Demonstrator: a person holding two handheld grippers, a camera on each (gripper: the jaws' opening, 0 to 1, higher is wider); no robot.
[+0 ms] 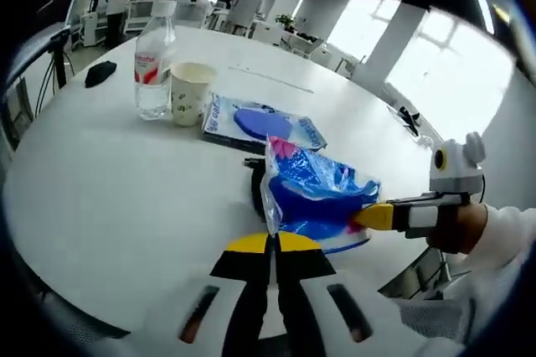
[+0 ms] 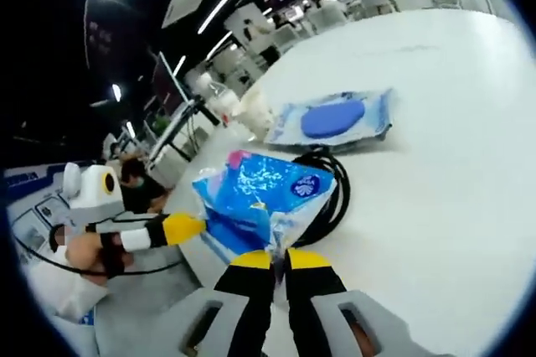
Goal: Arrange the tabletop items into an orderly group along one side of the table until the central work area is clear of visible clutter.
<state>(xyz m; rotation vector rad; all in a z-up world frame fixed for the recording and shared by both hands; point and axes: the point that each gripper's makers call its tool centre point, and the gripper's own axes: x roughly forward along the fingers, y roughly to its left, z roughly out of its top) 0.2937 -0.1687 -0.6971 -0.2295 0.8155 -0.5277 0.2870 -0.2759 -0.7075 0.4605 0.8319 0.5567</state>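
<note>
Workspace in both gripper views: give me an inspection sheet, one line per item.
Surface: round white table, mostly bare near the front.
Job's things: blue bag held up by both claws; water bottle, paper cup and flat blue pack grouped behind it.
Clutter: small black object at the far left edge.
Grippers: left claw shut on the bag's near edge; right claw shut on its other edge.
Cables: black coiled cable on the table under the bag.
Surroundings: open office with more white tables, pillars, bright windows; a person standing far back.
</note>
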